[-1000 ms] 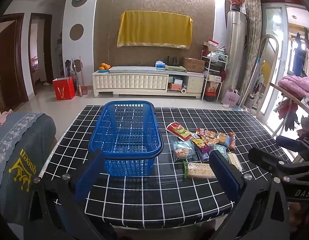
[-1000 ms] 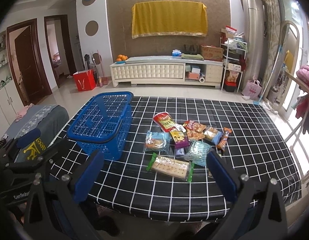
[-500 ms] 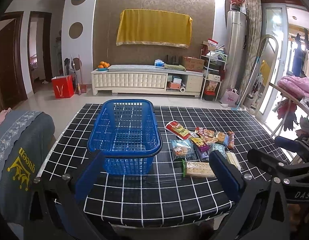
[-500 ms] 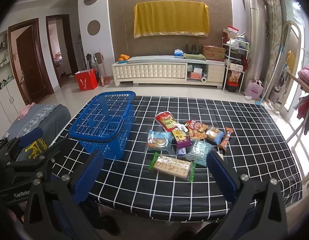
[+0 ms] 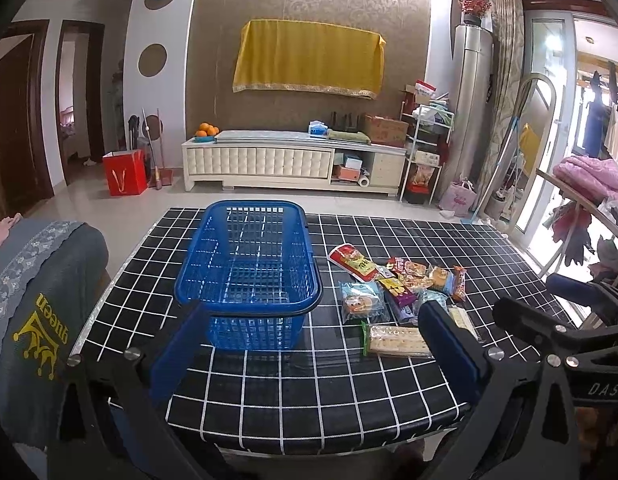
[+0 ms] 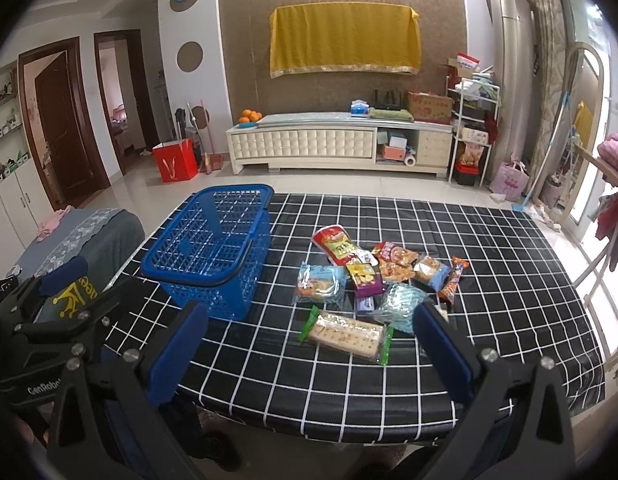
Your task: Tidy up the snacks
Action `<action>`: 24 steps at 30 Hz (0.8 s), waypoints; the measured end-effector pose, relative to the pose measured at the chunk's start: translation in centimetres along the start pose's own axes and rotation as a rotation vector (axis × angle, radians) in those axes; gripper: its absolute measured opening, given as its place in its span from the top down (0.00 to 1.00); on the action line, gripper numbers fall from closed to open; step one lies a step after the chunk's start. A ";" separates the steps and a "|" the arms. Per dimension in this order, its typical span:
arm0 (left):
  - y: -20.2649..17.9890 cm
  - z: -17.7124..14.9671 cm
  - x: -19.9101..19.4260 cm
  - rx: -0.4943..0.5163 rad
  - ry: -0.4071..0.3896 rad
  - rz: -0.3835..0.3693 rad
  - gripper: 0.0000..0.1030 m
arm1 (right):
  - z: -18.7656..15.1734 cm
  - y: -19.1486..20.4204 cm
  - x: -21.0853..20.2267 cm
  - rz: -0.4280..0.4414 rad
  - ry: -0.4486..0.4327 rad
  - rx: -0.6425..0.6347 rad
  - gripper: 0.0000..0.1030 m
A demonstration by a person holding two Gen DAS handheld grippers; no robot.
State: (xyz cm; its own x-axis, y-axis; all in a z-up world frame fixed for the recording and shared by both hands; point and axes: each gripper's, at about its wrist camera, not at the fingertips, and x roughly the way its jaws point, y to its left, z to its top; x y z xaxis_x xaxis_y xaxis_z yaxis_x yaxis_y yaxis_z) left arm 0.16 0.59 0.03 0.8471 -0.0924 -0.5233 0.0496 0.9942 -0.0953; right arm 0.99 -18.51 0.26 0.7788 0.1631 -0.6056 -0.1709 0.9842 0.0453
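An empty blue plastic basket [image 5: 249, 268] [image 6: 213, 252] stands on the left half of a table with a black, white-gridded cloth [image 5: 309, 380] [image 6: 489, 340]. To its right lies a cluster of several snack packets [image 5: 397, 288] [image 6: 373, 276], with a long green-ended cracker pack [image 5: 397, 340] [image 6: 347, 334] nearest the front. My left gripper [image 5: 309, 348] hangs open near the table's front edge, before the basket. My right gripper [image 6: 309, 344] is open too, held before the cracker pack. Neither holds anything.
A grey-covered seat [image 5: 37, 292] stands at the table's left edge. A clothes rack with pink fabric [image 5: 589, 176] is at the right. Beyond the table lie a tiled floor, a white TV cabinet [image 5: 293, 160] and a red bag [image 5: 125, 172].
Both grippers have drawn back and risen slightly, so the basket and snacks sit a little farther off in each view. Nothing on the table has moved.
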 end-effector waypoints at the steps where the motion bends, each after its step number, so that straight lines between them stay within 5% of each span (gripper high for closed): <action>1: -0.1 0.0 0.1 0.000 0.003 -0.002 0.00 | 0.0 0.0 0.0 0.000 0.001 0.000 0.00; 12: -2.3 1.7 4.0 0.008 0.074 -0.044 0.00 | 1.4 -3.1 1.9 -0.024 0.028 0.015 0.00; 18: -4.5 2.8 7.8 0.033 0.117 -0.048 0.00 | 2.8 -6.3 3.8 -0.110 0.027 0.044 0.00; 24: -6.6 3.3 12.3 0.045 0.185 -0.066 0.00 | 3.2 -9.8 8.1 -0.126 0.145 0.089 0.00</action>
State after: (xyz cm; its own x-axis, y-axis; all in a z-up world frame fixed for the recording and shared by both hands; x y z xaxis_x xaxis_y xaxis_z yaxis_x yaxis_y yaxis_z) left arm 11.98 -6.91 -2.99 0.7295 -0.1621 -0.6645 0.1293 0.9867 -0.0987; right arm 10.85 -26.59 -2.55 0.6945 0.0332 -0.7188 -0.0190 0.9994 0.0278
